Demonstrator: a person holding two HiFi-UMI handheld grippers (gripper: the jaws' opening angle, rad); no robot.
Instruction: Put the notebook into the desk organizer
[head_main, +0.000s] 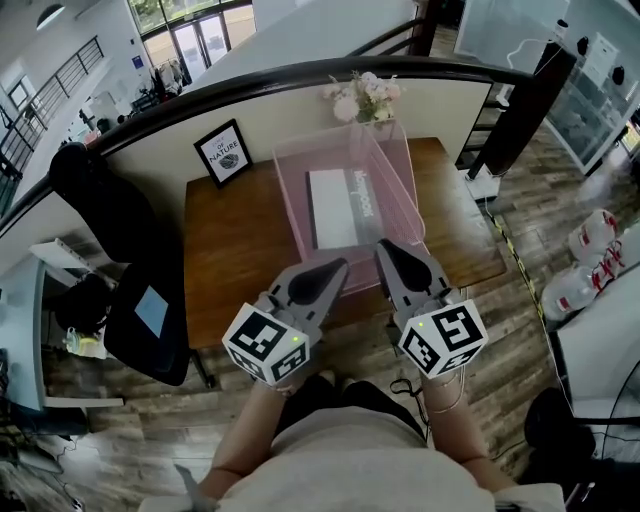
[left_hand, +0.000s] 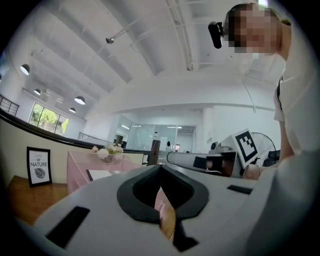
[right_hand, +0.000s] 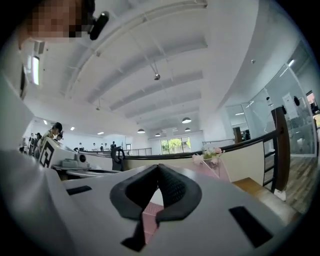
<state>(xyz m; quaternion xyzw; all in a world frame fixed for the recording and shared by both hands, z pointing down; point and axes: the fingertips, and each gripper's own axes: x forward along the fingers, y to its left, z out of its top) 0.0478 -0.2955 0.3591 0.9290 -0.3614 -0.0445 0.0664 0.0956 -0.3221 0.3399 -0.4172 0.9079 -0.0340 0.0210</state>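
Observation:
A white notebook (head_main: 335, 208) lies flat inside the pink see-through desk organizer (head_main: 290, 195) on the wooden table (head_main: 235, 250). Both grippers hover side by side over the table's near edge, just in front of the organizer. The left gripper (head_main: 338, 266) is shut with its tips touching and nothing held. The right gripper (head_main: 385, 246) is also shut and empty, its tips close to the organizer's front wall. In the left gripper view the jaws (left_hand: 160, 166) meet, with the organizer (left_hand: 80, 167) and notebook (left_hand: 100, 174) beyond. In the right gripper view the tips (right_hand: 159, 166) also meet before the organizer (right_hand: 220, 172).
A framed "nature" sign (head_main: 224, 151) leans on the curved partition at the table's back left. A small bunch of flowers (head_main: 365, 97) stands behind the organizer. A black chair (head_main: 125, 250) stands left of the table. White bottles (head_main: 590, 260) lie on the floor at the right.

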